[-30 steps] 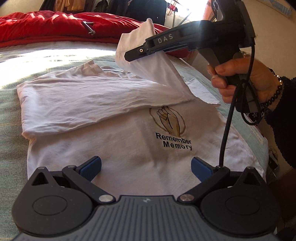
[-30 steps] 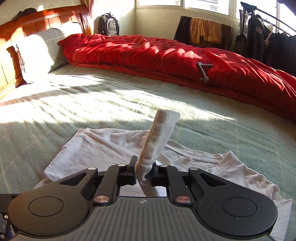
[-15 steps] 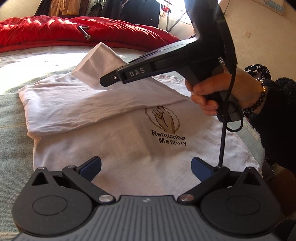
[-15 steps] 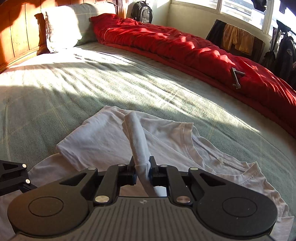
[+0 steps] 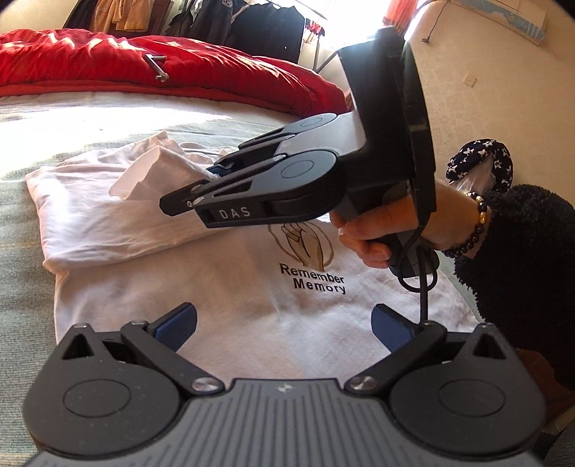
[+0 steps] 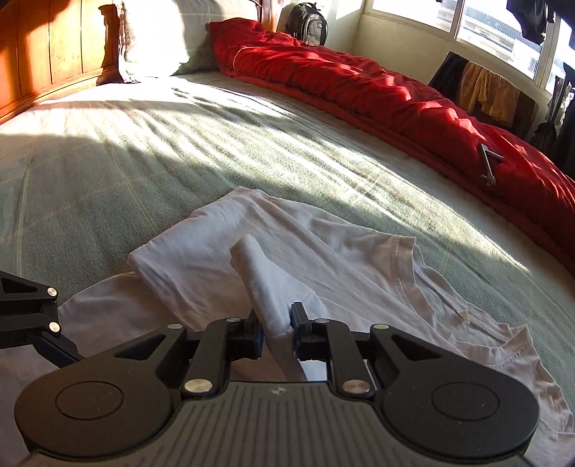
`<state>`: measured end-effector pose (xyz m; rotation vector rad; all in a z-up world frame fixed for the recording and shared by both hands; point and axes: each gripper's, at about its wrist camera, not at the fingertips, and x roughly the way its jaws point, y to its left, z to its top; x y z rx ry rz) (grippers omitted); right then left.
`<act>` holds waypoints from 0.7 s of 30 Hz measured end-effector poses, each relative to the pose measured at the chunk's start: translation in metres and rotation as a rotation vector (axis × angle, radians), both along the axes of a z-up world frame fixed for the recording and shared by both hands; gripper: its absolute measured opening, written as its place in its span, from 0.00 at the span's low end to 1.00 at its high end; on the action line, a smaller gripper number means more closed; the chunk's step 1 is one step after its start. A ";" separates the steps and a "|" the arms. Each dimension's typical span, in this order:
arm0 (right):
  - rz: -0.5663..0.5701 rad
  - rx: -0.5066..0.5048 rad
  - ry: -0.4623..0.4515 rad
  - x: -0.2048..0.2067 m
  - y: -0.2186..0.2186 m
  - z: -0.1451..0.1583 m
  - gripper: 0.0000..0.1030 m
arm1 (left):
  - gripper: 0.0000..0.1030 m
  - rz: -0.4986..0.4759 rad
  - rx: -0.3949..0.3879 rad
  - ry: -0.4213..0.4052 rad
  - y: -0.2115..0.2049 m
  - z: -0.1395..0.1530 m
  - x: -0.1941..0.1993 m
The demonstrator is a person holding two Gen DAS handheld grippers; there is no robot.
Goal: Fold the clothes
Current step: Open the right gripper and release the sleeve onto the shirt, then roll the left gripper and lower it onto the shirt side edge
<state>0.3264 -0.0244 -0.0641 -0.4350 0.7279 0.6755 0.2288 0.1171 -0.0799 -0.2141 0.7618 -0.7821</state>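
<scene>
A white T-shirt [image 5: 233, 298] printed "Remember Memory" lies on the green bedspread [image 6: 143, 151], one side folded over its chest. My right gripper [image 6: 276, 325] is shut on the shirt's sleeve [image 6: 262, 276], whose free end lies low over the folded part. In the left wrist view that same gripper [image 5: 212, 179], held by a hand [image 5: 363, 237], hovers above the shirt's upper half with the sleeve [image 5: 158, 172] in it. My left gripper [image 5: 284, 323] is open above the shirt's lower hem, with nothing between its blue pads [image 5: 179, 321].
A red duvet [image 6: 395, 89] runs along the far side of the bed with a metal tool [image 6: 488, 165] on it. A pillow [image 6: 158, 39] and wooden headboard [image 6: 54, 54] are at the left. Clothes [image 5: 215, 25] hang by the window.
The right gripper has carried the sleeve across and down, from raised high in the air to low over the folded shirt. The left gripper has stayed open over the hem.
</scene>
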 end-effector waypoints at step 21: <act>-0.171 -0.151 -0.053 -0.060 -0.119 0.011 0.66 | 0.99 0.087 -0.272 0.108 0.011 -0.008 0.028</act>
